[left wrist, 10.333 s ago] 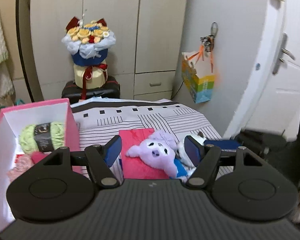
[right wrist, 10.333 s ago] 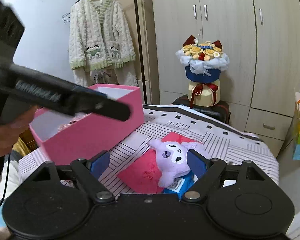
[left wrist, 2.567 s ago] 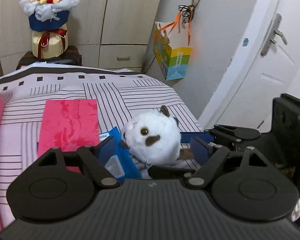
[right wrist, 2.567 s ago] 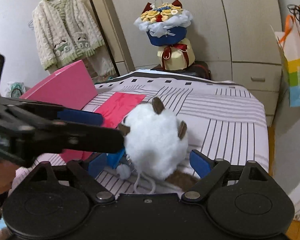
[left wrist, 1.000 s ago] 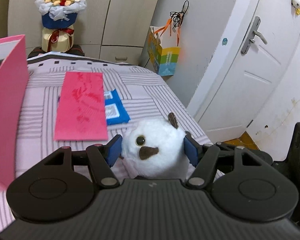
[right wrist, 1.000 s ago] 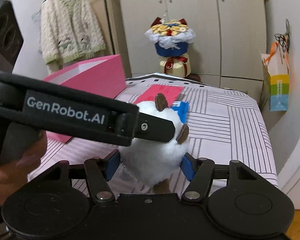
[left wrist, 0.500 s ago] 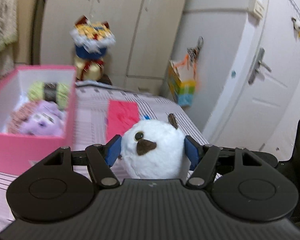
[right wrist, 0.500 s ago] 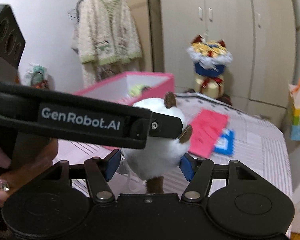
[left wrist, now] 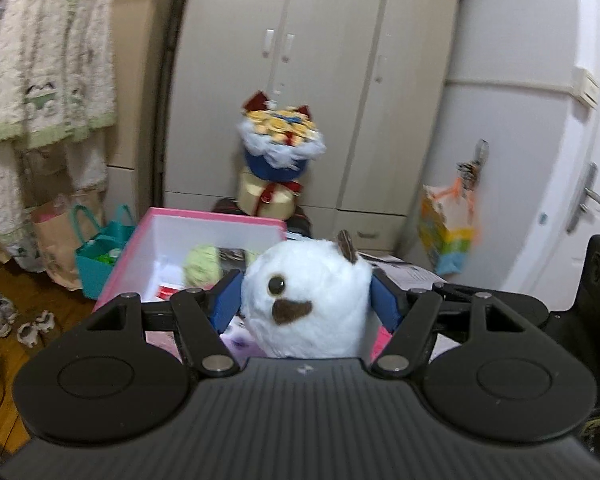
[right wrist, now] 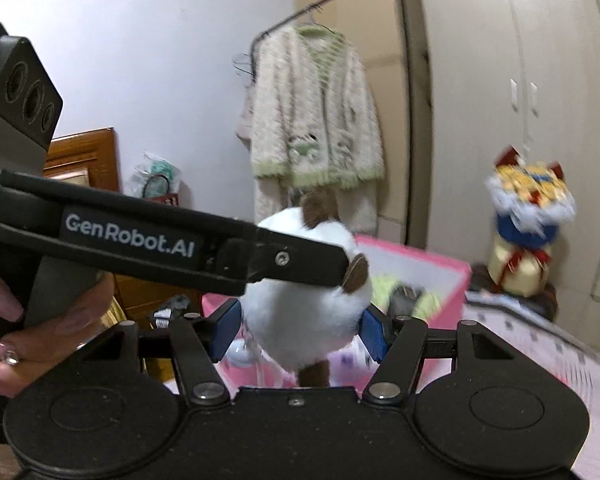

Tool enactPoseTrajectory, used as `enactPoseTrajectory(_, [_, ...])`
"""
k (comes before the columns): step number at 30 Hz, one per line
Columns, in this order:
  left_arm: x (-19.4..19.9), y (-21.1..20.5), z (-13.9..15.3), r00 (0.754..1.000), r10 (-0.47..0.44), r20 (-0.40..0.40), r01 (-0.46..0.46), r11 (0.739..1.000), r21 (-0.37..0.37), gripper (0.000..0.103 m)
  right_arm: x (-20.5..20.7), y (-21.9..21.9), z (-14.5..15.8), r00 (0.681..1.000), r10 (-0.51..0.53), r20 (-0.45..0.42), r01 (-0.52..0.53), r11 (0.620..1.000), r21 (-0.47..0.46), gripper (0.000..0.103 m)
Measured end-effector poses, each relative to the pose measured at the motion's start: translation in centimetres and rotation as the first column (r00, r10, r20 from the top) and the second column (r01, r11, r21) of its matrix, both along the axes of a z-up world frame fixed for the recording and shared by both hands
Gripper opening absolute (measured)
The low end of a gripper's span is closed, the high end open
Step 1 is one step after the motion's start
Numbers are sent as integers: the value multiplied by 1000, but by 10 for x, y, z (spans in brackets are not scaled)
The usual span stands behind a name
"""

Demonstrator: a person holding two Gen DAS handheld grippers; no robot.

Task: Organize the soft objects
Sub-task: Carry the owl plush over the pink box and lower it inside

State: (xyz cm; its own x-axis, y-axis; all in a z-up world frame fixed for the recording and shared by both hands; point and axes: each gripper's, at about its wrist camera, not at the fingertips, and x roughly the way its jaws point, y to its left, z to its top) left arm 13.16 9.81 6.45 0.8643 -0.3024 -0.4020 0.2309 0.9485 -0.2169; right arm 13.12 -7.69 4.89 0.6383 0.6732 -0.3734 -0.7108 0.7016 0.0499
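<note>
The white plush toy (left wrist: 308, 300) hung in the air above the near edge of the pink box (left wrist: 188, 220), gripped from both sides. The left tongs (left wrist: 306, 300) pressed their blue pads (left wrist: 225, 298) into its flanks, its face with one dark eye and brown snout turned toward that camera. The right tongs (right wrist: 296, 332) clamped the same toy lower down, a brown foot dangling between their pads. The left tool reached level across the right view from its left edge, the person's left hand (right wrist: 40, 320) wrapped round its handle. Inside the box lay a green yarn ball (left wrist: 202, 264) and a purple plush (left wrist: 240, 340). Behind the box stood a bouquet (left wrist: 280, 140) before the wardrobe (left wrist: 320, 60).
</note>
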Motion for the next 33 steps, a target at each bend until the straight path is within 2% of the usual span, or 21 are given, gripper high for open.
enactPoseTrajectory(3, [13, 16, -1, 999, 37, -22, -37, 999, -3, 67, 23, 20, -1, 998, 54, 18, -54, 998, -17, 68])
enactPoseTrajectory(9, [45, 41, -21, 991, 86, -99, -88, 996, -14, 67, 56, 50, -16, 991, 129, -35, -131, 989, -73, 68])
enactPoseTrajectory(20, [72, 56, -57, 973, 110, -204, -111, 994, 11, 67, 103, 72, -45, 958, 157, -241, -184, 978, -95, 68])
enactPoseTrajectory(24, [75, 59, -64, 966, 118, -232, -117, 993, 19, 68, 108, 75, -53, 946, 163, -280, -200, 973, -111, 68])
enactPoseTrajectory(28, [74, 59, -69, 960, 153, -235, -145, 988, 49, 69, 112, 77, -58, 934, 169, -315, -215, 970, -114, 69])
enactPoseTrajectory(33, [65, 62, -64, 962, 173, -212, -163, 985, 63, 70, 105, 66, -56, 937, 163, -309, -203, 974, -104, 69])
